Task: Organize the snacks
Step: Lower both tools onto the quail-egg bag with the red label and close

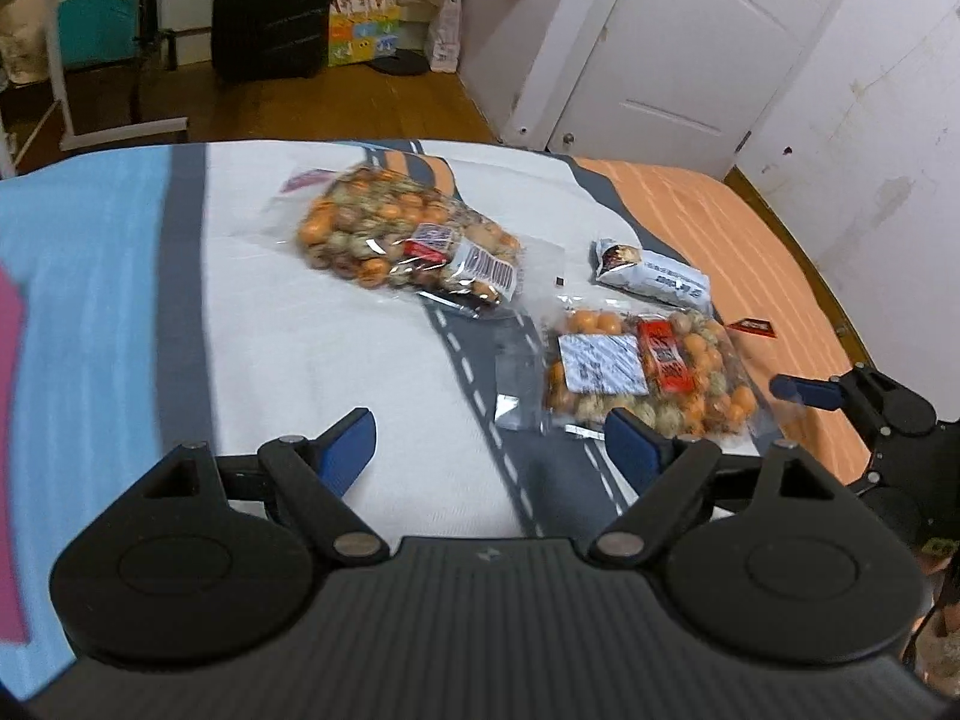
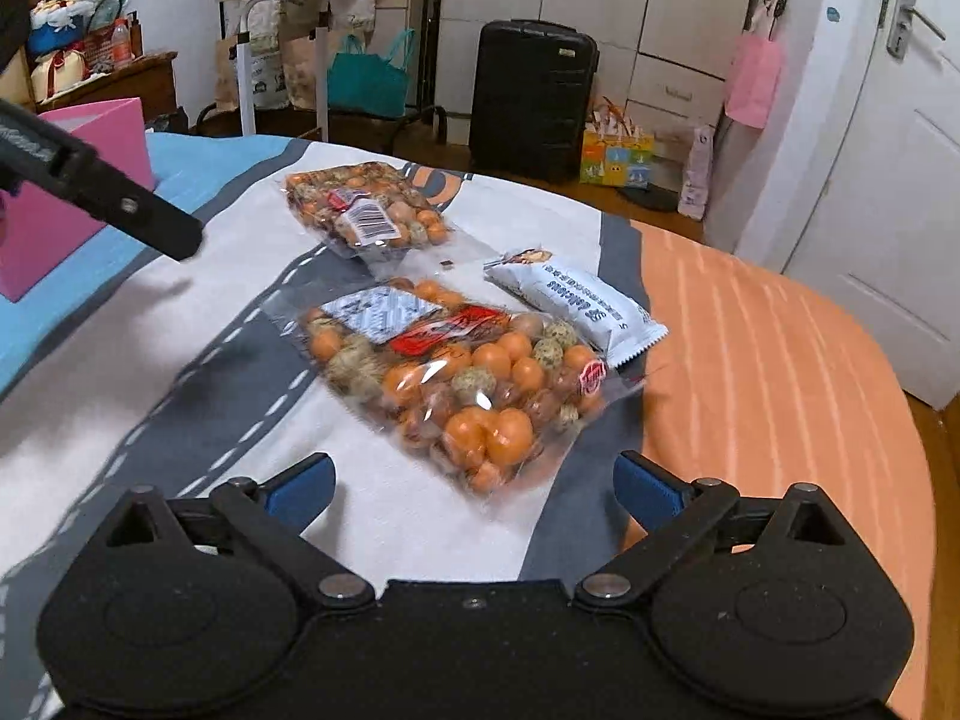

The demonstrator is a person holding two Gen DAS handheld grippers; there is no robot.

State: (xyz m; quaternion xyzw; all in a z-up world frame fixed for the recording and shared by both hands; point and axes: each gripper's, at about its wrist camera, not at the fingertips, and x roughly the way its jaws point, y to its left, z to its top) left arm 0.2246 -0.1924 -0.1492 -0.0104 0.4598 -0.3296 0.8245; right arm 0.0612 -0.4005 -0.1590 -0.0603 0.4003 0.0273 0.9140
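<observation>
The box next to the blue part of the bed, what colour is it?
The box is pink. It shows best in the right wrist view.

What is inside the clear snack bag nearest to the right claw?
The near bag shows orange and speckled coated balls through its film. A white label and a red label cover some of them, so what is beneath stays hidden.

Lit evenly and fairly brightly by soft indoor light from above; colours warm, no hard sun. Faint soft shadows beneath the near snack bag [image 2: 456, 384] and on the bedspread [image 2: 180, 396] at left. Small white glints on the clear plastic of the far snack bag [image 1: 408, 240]. Slight motion blur throughout, strongest on the far bag's contents and at the left edge. Strong fisheye bending: door [image 1: 678, 48] and suitcase [image 2: 531, 96] lean, bed edge bowed. Dark vignetting in the corners.
</observation>
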